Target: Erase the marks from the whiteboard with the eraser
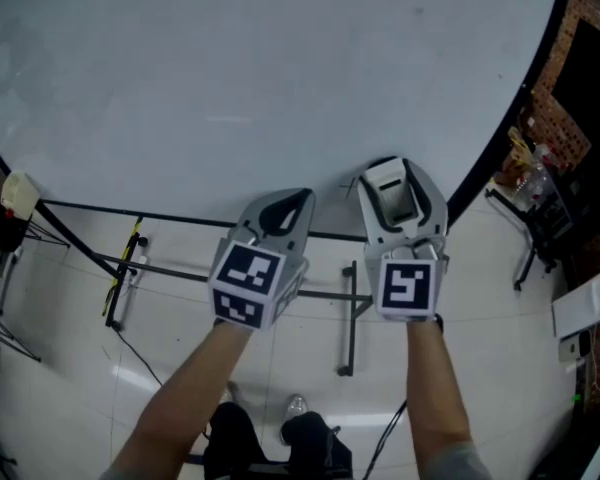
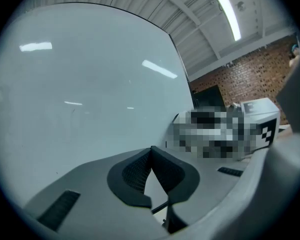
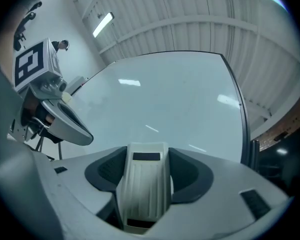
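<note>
— So, where is the eraser (image 3: 144,184) right now?
— Clamped in the right gripper (image 1: 395,180). In the right gripper view the two dark pads (image 3: 107,171) press on either side of its pale ribbed body. It stands up between them, with a dark slot near its far end.
— Is it on the whiteboard (image 1: 230,88)?
— It is held in front of the board's lower edge, toward the right-hand corner in the head view. Whether it actually touches the surface, I cannot tell.
— What about the left gripper (image 1: 292,206)?
— Its jaws are drawn together with the tips meeting and nothing held between them. Only a narrow gap shows lower down, behind the tips. It sits just beside the right one, and it also points at the bottom edge of the board.
— And the board itself?
— Large, pale and dark-framed, with ceiling lights reflected on it as short bright streaks. Below it the stand's dark bars (image 1: 350,318) rest on a white tiled floor (image 1: 70,368). A brick wall (image 2: 250,79) shows past the board's right edge in the left gripper view.
</note>
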Action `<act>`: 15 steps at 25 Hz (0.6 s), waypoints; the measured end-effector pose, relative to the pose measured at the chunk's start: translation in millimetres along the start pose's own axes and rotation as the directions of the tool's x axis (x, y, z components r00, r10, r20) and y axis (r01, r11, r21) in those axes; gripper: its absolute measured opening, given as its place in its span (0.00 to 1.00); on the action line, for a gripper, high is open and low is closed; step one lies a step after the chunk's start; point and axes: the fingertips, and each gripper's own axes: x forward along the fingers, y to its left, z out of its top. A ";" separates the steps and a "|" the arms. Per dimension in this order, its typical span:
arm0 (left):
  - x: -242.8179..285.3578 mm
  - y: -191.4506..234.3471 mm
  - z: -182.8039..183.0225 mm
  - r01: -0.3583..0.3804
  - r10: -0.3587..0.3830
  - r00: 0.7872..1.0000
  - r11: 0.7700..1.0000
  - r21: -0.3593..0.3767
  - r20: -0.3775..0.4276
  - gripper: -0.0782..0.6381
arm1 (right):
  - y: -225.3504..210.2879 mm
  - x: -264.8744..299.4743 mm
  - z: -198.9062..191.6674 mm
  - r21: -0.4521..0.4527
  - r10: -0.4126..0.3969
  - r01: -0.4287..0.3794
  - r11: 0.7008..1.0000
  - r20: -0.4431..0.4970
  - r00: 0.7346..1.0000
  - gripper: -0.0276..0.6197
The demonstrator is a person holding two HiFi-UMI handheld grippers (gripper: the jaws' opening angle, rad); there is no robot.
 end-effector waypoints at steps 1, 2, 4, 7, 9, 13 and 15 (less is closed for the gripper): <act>0.1 2.0 -2.4 -0.007 0.007 1.000 1.000 0.003 0.001 0.10 | -1.3 2.6 -2.9 0.001 -0.015 0.015 1.000 0.009 1.000 0.45; -0.4 4.2 -4.9 -0.013 0.013 1.000 1.000 0.005 0.003 0.10 | -1.8 4.8 -4.7 0.002 -0.028 0.028 1.000 0.024 0.999 0.45; -2.7 10.0 -10.3 -0.023 0.023 1.000 1.000 0.008 0.007 0.10 | -1.3 7.0 -5.0 0.006 -0.052 0.051 0.999 0.062 0.997 0.45; -7.0 18.8 -14.5 -0.032 0.032 0.999 0.999 0.008 0.013 0.10 | -1.2 6.9 -4.5 0.017 -0.090 0.089 0.996 0.091 0.992 0.44; -10.6 23.7 -15.0 -0.035 0.035 0.999 0.999 0.002 0.017 0.10 | -0.1 7.6 -4.4 0.004 -0.099 0.099 0.995 0.089 0.991 0.44; -16.1 31.9 -20.7 -0.045 0.045 0.999 0.999 -0.011 0.002 0.10 | 9.1 11.3 -4.8 -0.047 -0.096 0.100 0.994 0.077 0.992 0.44; -16.7 30.3 -21.8 -0.041 0.041 0.999 0.999 -0.017 0.003 0.10 | 13.9 11.1 -7.7 -0.051 -0.110 0.113 0.992 0.064 0.992 0.44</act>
